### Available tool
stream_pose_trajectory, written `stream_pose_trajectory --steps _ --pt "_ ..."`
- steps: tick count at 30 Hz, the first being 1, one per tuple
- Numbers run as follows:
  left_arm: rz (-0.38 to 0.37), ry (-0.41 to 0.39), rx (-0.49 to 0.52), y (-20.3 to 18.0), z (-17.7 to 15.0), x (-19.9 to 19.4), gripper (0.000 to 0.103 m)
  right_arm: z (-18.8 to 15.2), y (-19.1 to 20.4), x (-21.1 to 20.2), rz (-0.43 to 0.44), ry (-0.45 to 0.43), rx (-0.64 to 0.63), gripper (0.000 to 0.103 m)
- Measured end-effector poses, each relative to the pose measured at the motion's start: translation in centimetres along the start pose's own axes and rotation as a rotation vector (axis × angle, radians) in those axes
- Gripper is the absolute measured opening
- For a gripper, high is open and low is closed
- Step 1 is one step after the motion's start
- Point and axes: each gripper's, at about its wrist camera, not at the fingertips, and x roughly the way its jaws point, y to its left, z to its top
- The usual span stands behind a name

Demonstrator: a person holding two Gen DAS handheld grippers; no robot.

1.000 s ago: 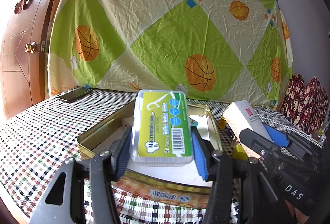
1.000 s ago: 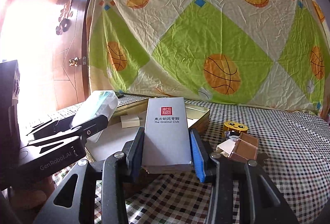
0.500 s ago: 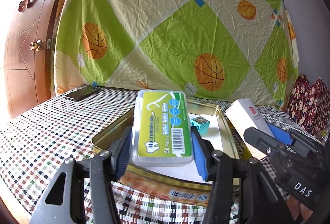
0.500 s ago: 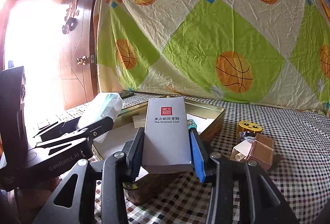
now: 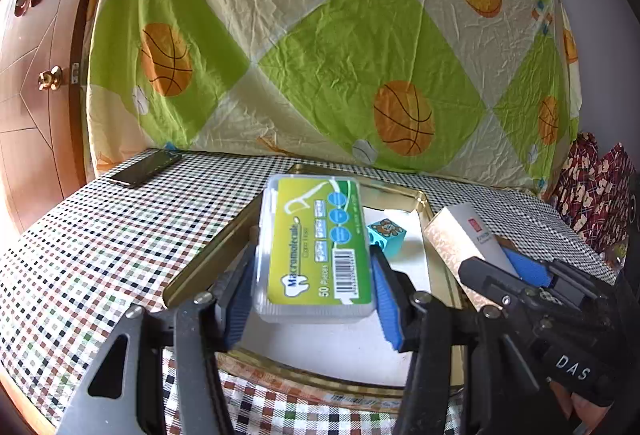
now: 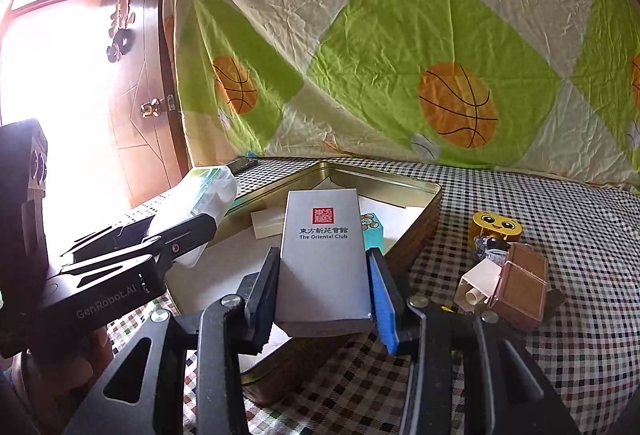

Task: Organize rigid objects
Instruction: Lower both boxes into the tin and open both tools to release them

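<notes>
Floss box and grey box held over gold tin.

Floss box clamped between left gripper pads, above tin's near left part; grey box pinched in right gripper, jaws nearly closed on its sides, above tin's near right edge. Inside tin: teal block, cream piece. Right of tin on checked cloth: yellow smiley block, brown blocks. Far left: phone.
</notes>
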Motion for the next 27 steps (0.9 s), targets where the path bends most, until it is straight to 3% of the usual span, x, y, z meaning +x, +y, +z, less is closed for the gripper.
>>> stream_pose_trajectory --steps 9,15,27 --pt "-0.024 0.139 0.024 -0.6 1.6 3.3 0.053 2.7 -0.6 3.9 0.004 0.082 -0.011 0.044" --pt "0.007 0.224 0.045 -0.4 1.9 5.5 0.053 3.8 -0.4 6.5 0.002 0.135 -0.036 0.044" --pt "0.042 0.298 0.058 0.7 1.1 7.1 0.053 3.5 0.3 9.6 0.048 0.234 -0.073 0.046"
